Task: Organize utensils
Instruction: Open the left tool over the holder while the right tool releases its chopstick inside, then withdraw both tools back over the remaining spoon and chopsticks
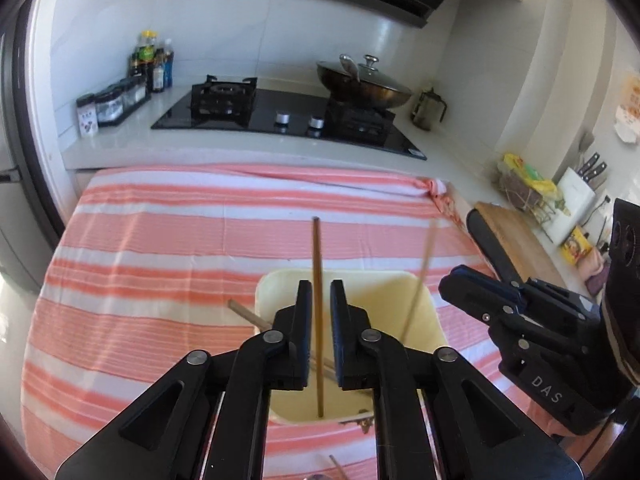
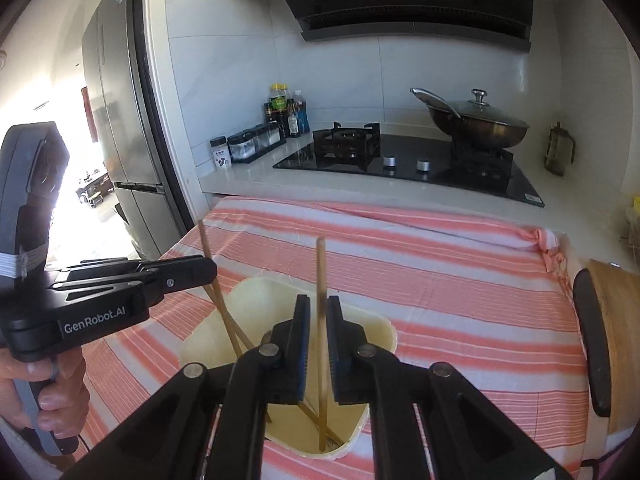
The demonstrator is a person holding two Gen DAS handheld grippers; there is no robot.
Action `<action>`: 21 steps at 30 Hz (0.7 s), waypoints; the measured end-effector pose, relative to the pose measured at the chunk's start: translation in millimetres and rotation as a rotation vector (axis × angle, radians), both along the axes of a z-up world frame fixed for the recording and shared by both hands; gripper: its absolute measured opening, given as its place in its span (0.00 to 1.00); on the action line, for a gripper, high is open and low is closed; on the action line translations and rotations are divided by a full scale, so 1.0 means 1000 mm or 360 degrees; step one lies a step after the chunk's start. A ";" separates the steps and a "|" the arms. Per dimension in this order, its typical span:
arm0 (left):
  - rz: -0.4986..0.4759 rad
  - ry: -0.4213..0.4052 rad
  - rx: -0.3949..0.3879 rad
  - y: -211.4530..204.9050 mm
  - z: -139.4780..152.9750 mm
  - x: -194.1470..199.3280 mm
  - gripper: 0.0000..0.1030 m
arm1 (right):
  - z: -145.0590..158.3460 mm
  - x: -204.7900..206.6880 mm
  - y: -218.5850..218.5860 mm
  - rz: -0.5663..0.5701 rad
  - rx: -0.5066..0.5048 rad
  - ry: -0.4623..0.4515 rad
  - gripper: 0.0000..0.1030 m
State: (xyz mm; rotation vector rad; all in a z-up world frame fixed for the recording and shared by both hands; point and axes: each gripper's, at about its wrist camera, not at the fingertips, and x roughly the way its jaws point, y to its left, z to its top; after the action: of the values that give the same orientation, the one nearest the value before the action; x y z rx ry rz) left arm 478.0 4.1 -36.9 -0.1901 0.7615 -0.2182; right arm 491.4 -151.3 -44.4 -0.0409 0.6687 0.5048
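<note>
While poised over the cream holder (image 1: 416,292), left gripper (image 1: 321,292) slightly parted around an upright chopstick (image 1: 317,264). Right gripper (image 2: 318,308) likewise, narrowly bracketing another chopstick (image 2: 320,280).

A desk (image 1: 140,272) draped in a pink-and-white striped cloth (image 2: 460,280) is carrying a cream, square-cornered utensil holder (image 1: 400,292), which is standing on the cloth near the front edge. Chopsticks are resting inside it, and one chopstick (image 1: 244,314) is lying on the cloth just beside the holder's left wall. The cloth is bunching into a knot (image 1: 434,188) at the far right corner.
</note>
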 end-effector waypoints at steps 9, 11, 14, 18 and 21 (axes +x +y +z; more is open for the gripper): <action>-0.0119 0.0123 0.0202 0.027 -0.031 -0.105 0.73 | -0.013 -0.080 -0.069 -0.0137 -0.0003 0.0032 0.48; -0.0122 0.0196 0.0267 0.035 -0.061 -0.133 0.73 | -0.043 -0.107 -0.093 -0.0188 -0.0085 0.0107 0.48; -0.0057 0.0287 0.0351 0.042 -0.107 -0.163 0.73 | -0.099 -0.145 -0.128 -0.0299 -0.0211 0.0244 0.48; 0.0060 0.0297 0.0309 0.050 -0.145 -0.182 0.73 | -0.148 -0.176 -0.164 -0.0453 -0.0250 0.0367 0.48; 0.0164 0.0291 0.0265 0.054 -0.158 -0.181 0.73 | -0.163 -0.180 -0.180 -0.0520 -0.0217 0.0402 0.48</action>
State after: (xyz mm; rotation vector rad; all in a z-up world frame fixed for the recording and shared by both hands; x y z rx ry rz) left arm 297.1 57.8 -195.4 -0.0914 0.9445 -0.0388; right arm 311.7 -331.7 -207.1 0.0045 0.9370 0.1489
